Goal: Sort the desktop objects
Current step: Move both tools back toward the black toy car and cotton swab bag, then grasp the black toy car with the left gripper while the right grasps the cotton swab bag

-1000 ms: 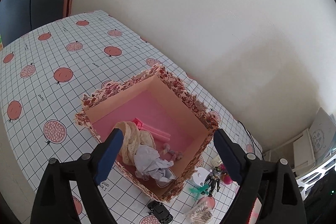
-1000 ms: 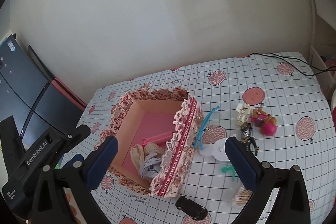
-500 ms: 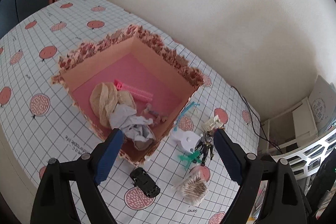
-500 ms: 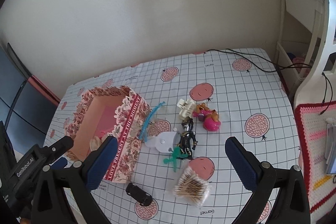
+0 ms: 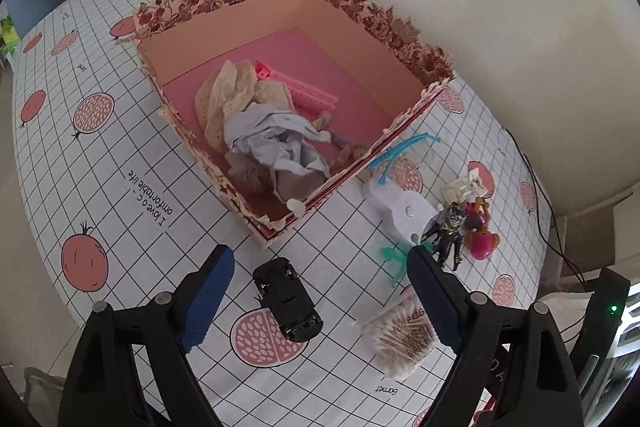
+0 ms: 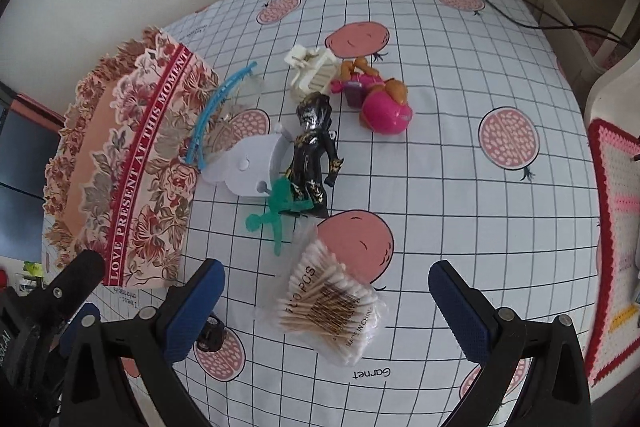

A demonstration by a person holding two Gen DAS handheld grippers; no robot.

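The step in hand looks like reaching for loose items beside the box (image 5: 304,7) on the worktop (image 6: 460,187). Both grippers' fingers stand apart and empty: the left gripper (image 5: 320,301) frames the car (image 5: 287,299), the right gripper (image 6: 326,311) the swabs (image 6: 330,311). Next, each must lower squarely over its item, close, then carry it to the box.

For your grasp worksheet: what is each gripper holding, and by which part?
Nothing. The left gripper is open above the toy car; the right gripper is open above the cotton swabs.
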